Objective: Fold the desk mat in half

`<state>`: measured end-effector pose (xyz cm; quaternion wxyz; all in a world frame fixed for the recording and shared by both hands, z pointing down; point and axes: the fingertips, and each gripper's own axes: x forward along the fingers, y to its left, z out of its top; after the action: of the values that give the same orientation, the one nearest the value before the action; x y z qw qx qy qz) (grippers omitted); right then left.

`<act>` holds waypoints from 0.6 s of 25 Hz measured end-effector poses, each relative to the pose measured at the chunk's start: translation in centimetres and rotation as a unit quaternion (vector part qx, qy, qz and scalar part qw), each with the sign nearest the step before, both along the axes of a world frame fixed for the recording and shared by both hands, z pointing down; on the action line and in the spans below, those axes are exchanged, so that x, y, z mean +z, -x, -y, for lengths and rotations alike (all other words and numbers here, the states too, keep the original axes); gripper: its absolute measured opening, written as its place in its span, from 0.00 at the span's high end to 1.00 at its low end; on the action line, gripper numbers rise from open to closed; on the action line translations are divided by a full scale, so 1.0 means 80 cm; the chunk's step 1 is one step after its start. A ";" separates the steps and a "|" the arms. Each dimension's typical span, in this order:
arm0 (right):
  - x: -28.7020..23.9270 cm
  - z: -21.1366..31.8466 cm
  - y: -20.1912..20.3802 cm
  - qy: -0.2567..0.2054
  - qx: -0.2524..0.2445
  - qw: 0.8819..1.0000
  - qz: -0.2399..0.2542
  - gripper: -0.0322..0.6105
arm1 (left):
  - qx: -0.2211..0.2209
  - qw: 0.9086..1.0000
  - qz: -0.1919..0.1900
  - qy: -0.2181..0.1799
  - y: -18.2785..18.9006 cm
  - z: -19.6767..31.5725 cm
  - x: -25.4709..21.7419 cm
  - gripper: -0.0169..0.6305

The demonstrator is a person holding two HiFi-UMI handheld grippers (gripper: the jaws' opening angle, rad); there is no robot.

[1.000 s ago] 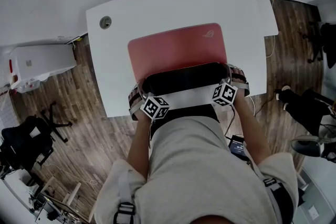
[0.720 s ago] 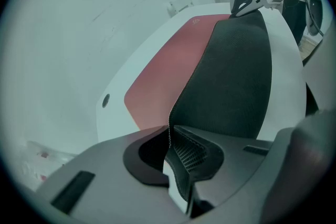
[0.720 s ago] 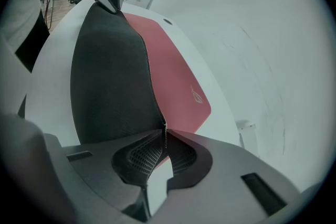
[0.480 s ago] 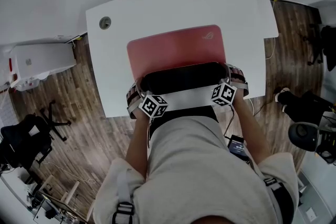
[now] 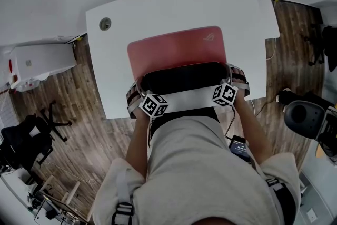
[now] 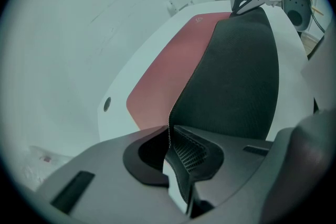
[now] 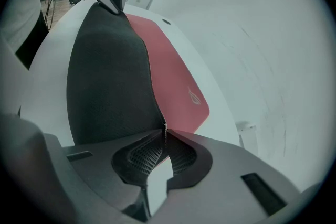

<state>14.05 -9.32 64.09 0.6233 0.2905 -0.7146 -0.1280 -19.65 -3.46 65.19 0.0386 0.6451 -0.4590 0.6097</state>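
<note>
At the table's (image 5: 118,55) near edge, left gripper (image 6: 170,136) and right gripper (image 7: 164,136) each pinch a near corner of the desk mat (image 5: 179,50), black underside raised: fold barely begun, carry-over to the far edge pending.

White desk (image 5: 113,68) carries pink desk mat (image 5: 176,52)
</note>
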 end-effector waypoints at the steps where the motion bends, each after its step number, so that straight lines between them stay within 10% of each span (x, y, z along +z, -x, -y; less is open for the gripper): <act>1: 0.000 0.001 0.000 -0.001 0.000 1.000 0.000 0.87 | 0.001 1.000 0.001 -0.001 0.000 0.002 0.000 0.92; 15: -0.004 0.035 0.006 -0.015 -0.001 1.000 -0.006 0.87 | -0.005 1.000 0.006 -0.009 0.010 0.024 0.000 0.92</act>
<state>13.60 -12.08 63.80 0.6233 0.2986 -0.7089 -0.1408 -20.45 -5.39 65.16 0.0332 0.6394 -0.4678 0.6092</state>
